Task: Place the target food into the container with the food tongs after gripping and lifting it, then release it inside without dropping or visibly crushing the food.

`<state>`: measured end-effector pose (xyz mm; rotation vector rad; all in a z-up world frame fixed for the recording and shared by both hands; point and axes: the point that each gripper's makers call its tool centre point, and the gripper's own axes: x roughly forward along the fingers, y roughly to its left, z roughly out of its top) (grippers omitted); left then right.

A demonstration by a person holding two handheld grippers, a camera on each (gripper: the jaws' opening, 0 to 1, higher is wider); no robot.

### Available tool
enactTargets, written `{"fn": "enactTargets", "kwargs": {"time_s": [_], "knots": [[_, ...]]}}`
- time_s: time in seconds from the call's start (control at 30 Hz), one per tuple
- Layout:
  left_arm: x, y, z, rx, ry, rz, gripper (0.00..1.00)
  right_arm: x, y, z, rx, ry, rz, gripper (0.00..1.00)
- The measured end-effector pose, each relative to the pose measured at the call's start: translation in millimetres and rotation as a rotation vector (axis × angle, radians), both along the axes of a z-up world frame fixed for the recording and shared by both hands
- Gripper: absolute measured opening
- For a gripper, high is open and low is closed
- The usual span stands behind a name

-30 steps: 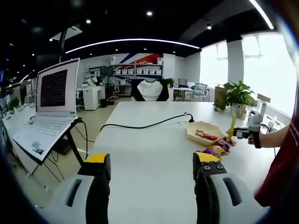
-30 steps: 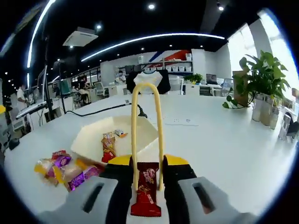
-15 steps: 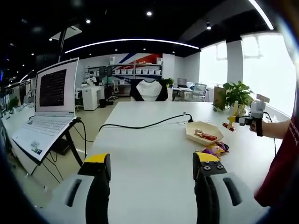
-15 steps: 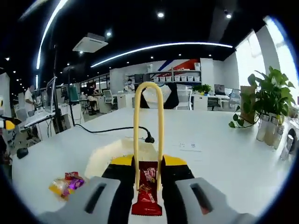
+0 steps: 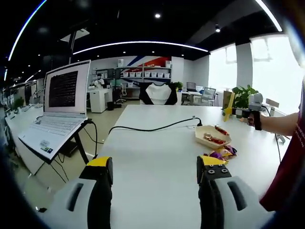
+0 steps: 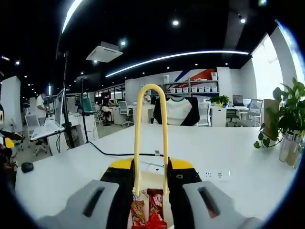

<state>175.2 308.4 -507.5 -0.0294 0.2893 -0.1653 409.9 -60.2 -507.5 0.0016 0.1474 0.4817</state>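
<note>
Overhead, the right gripper (image 6: 150, 191) clamps yellow tongs (image 6: 150, 138), arms together, above red snack packets (image 6: 148, 212). Nearby, the left gripper (image 5: 155, 174) hangs agape over the white table (image 5: 152, 152), beside the container (image 5: 213, 135)

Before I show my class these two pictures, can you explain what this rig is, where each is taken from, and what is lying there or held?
A person holds a two-jaw gripper in each hand, with a camera riding on each. The left gripper view looks along the left gripper, jaws open and empty, over a white table with a laptop, a black cable, a container of wrapped snacks and a loose snack pile. The right gripper view looks along the right gripper, jaws shut on yellow food tongs, with red snack wrappers below; whether the tongs grip one, I cannot tell.
</note>
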Motion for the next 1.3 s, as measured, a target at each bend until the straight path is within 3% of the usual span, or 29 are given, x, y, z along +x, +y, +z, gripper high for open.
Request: {"fn": "enactTargets", "kwargs": {"time_s": [0.13, 0.33, 0.57, 0.8, 0.97, 1.13, 1.3], "knots": [[1.2, -2.2, -2.8, -0.004, 0.005, -0.006, 0.76, -11.2, -3.3, 3.5, -0.012, 0.003, 0.014, 0.23], [12.3, -13.1, -0.7, -0.010, -0.006, -0.042, 0.76, -31.2, -29.9, 18.8, 0.009, -0.009, -0.015, 0.24], [26.2, -24.8, 1.0, -0.017, -0.016, -0.090, 0.76, -70.6, -58.4, 34.9, 0.060, -0.027, -0.054, 0.24], [43.3, -37.4, 7.8, -0.015, -0.034, -0.145, 0.76, -120.3, -78.8, 27.6, 0.017, -0.040, -0.087, 0.24], [51.6, -40.6, 11.8, -0.016, -0.047, -0.165, 0.76, -147.2, -100.7, 24.4, 0.051, -0.043, -0.153, 0.25], [56.3, -42.2, 11.6, -0.008, -0.042, -0.185, 0.76, -162.7, -116.8, 7.5, 0.052, -0.015, -0.205, 0.25], [59.0, -39.2, 17.5, -0.006, -0.060, -0.183, 0.76, -167.6, -136.6, 11.7, 0.093, -0.036, -0.300, 0.25]]}}
